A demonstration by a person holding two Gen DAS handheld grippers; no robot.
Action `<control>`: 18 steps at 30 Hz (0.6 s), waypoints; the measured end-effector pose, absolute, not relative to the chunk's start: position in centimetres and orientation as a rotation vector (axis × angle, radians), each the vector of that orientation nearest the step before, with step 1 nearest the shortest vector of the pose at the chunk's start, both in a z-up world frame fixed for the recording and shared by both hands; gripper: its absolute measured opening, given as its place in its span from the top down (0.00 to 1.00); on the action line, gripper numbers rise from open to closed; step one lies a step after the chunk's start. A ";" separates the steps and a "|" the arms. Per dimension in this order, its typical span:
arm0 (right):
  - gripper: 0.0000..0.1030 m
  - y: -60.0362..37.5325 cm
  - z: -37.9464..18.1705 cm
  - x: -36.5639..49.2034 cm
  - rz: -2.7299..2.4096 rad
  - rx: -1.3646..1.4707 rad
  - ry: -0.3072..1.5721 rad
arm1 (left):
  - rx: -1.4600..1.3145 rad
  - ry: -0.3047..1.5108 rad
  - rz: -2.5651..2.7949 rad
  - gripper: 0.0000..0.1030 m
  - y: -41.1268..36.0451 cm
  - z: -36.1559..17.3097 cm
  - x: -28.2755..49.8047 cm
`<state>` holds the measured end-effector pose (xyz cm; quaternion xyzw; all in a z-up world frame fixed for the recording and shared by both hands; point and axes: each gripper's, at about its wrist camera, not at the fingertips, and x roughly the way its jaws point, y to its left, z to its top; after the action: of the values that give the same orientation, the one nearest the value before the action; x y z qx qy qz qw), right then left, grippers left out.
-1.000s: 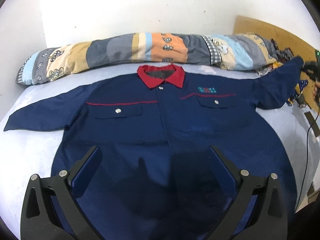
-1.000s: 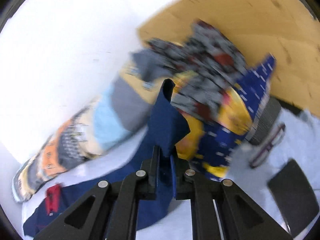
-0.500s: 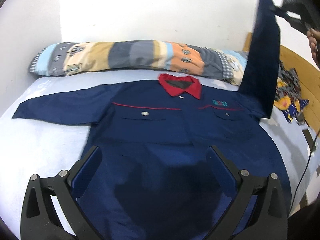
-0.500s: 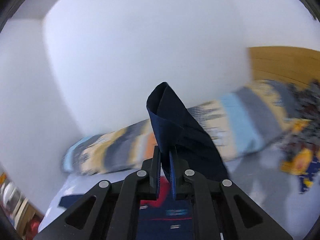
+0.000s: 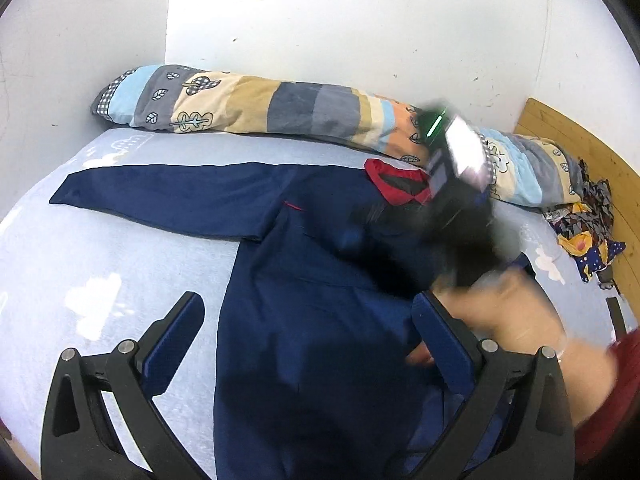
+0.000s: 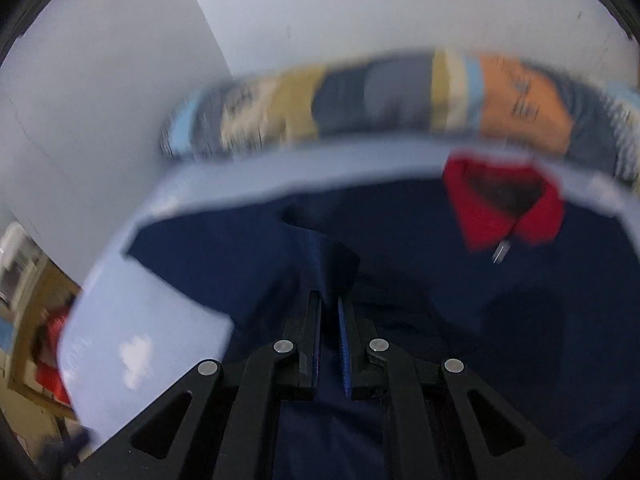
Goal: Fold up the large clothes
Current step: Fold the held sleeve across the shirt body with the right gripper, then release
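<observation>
1. A pale blue bed sheet [image 5: 100, 248] covered the bed, which stood against white walls; a rolled patchwork quilt [image 5: 280, 106] lay along the far edge, and a wooden board [image 5: 576, 140] rose at the right end.

2. The navy work jacket [image 5: 320, 312] lay spread front-up on the sheet, its red collar [image 5: 394, 184] toward the quilt. One sleeve [image 5: 160, 196] stretched flat out toward the left of the left wrist view.

3. A heap of patterned cloth [image 5: 588, 220] sat by the wooden board, well apart from the jacket's body.

4. The left gripper [image 5: 308, 340] hung over the jacket's lower half with its jaws spread wide and nothing between them. Its left finger was over bare sheet, its right finger over navy fabric.

5. The right gripper [image 6: 330, 320] had its jaws pressed nearly together, pinching a fold of navy jacket fabric [image 6: 334, 256] that stood up between the fingertips. In its own view it pointed down at the jacket's chest, the collar up and to the right.

6. In the left wrist view the right gripper showed as a dark, motion-blurred shape [image 5: 460, 208] over the collar side of the jacket, with the person's hand [image 5: 512, 312] behind it and a red sleeve [image 5: 612, 392] at the frame's edge.

7. Both right-side views were blurred, so finer detail of the pinched fold could not be told.
</observation>
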<state>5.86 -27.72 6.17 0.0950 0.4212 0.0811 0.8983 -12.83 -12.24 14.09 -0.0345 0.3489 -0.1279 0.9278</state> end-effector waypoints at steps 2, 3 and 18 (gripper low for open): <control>0.84 -27.9 4.1 5.5 0.133 0.204 0.934 | -0.079 0.723 -0.272 0.00 -12.2 14.0 -12.7; 0.75 -28.2 3.0 5.5 0.124 0.216 0.970 | -0.078 0.726 -0.277 0.00 -12.3 13.9 -12.7; 0.33 -48.4 7.7 -3.3 -0.213 0.352 0.854 | -0.159 0.764 -0.216 0.00 -10.6 13.4 -11.8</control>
<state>-3.35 -48.41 7.69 0.1694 0.4111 -0.1024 0.8898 -11.82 -10.59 13.40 -0.0773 0.3718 -0.1052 0.9191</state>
